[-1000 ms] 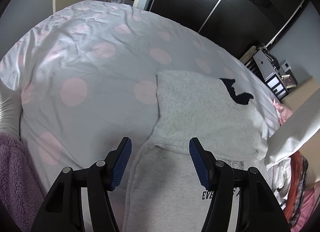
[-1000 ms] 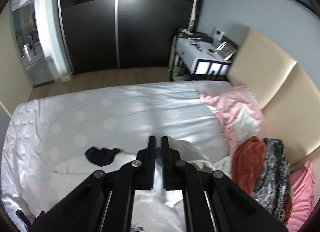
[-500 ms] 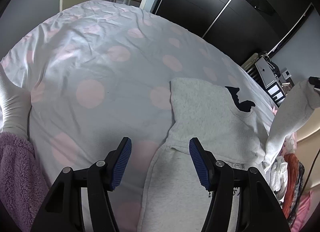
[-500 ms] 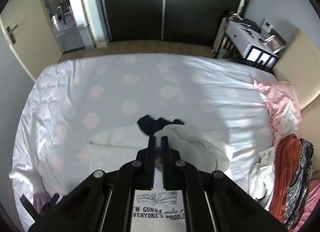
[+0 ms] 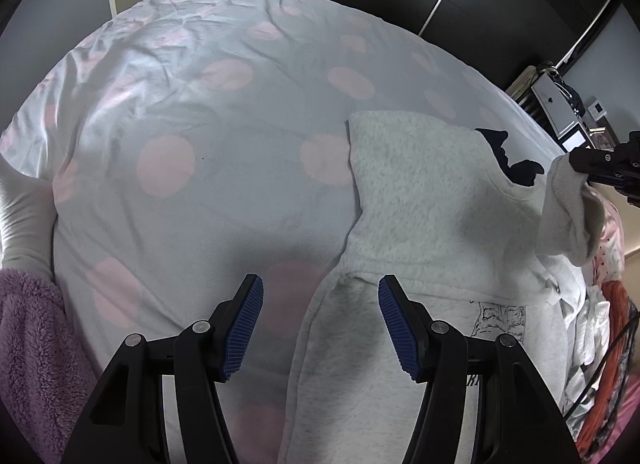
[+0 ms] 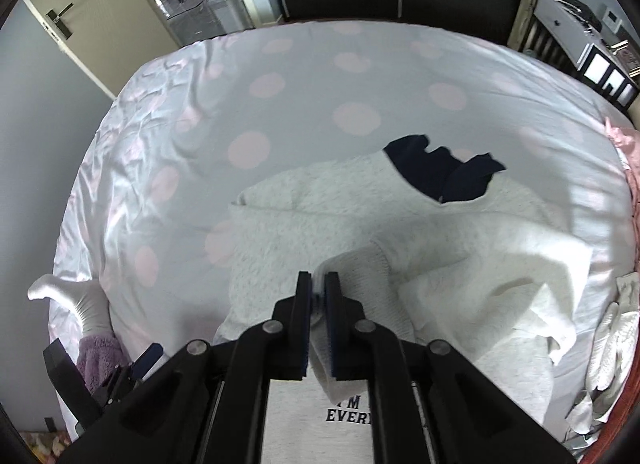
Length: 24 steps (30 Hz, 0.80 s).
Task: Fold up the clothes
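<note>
Sleeve cuff (image 6: 352, 264) between right gripper (image 6: 318, 284) fingers.

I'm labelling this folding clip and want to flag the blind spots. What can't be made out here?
- Printed text on the grey sweatshirt: right wrist view, covered by the right gripper and the sleeve cuff between its pads; left wrist view, cut off behind the left gripper.
- Dark garment: mostly tucked under the sweatshirt.
- Pile of clothes: cut by the right edge, left wrist view.
</note>
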### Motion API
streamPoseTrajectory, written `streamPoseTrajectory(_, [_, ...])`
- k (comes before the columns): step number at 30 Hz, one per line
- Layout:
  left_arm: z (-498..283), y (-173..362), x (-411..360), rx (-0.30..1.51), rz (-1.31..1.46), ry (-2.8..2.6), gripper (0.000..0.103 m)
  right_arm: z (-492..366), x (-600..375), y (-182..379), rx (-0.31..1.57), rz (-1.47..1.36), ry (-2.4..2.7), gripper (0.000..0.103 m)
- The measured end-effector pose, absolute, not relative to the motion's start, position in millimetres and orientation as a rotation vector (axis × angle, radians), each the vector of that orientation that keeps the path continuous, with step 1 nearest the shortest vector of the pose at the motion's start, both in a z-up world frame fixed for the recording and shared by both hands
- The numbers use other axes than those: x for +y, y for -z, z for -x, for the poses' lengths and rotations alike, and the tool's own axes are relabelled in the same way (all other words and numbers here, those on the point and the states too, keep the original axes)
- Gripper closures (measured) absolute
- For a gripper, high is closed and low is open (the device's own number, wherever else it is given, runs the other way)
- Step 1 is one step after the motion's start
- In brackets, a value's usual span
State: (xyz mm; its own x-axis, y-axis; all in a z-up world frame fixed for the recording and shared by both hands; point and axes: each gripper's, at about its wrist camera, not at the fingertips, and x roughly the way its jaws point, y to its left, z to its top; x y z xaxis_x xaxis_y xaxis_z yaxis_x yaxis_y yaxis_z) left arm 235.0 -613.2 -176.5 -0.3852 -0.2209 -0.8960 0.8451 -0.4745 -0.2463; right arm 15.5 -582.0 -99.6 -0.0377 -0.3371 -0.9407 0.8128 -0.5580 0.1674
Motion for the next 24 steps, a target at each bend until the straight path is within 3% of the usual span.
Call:
streamPoseTrajectory(5, [-228,178,-611,0.939,-1.111,1.921,0.041,-15,-575,97,0.502,-1.379,1.670,0.090])
streamPoseTrajectory(9, [-219,178,-605,0.924,-1.121,1.944,0.041,-16,-561,85,0.425,-1.346,1.581,0.077])
streamPoseTrajectory(13, [-212,176,-597,0.921,-1.122,2.001,0.041,-14,-528,74,0.405,-1.258,1.607,0.077])
streamPoseTrajectory(19, [-192,174,-576,0.905,-1.142,2.107,0.041,19,-431,102,0.414,-1.205,1.762,0.077])
streamPoseTrajectory(24, [-165,181,-559,0.858,-1.167,2.135,0.041,77,-330,151,0.211,-1.339,1.872,0.077])
